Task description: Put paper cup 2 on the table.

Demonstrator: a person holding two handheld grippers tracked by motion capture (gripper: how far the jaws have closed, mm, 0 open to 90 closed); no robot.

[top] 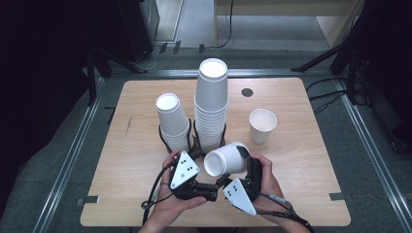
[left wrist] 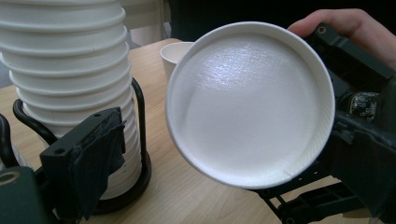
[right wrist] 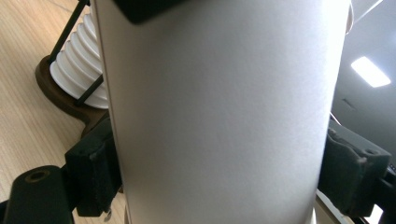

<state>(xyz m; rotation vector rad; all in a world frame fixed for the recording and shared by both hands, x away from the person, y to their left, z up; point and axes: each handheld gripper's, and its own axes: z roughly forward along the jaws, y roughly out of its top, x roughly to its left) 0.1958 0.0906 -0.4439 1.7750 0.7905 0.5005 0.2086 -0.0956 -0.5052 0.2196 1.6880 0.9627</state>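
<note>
Held cup's (right wrist: 219, 116) rim and base beyond the right gripper view's edges

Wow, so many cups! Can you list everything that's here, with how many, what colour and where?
Tall cup stack: one, white, upside down in a black wire holder at the table's middle.
Short cup stack: one, white, upside down in its own holder, to the left of the tall one.
Single cup: one, white, upright and alone on the table's right half.
Held cup: one, white, on its side above the table, clamped in the right claw.
Table: one, light wood.
Round dark plug: one, near the table's far edge.
Left claw: one, black, holding nothing, near the tall stack's base.
Right claw: one, black, jaws pressed on either side of the held cup.
Hands: two, gripping the claws.
</note>
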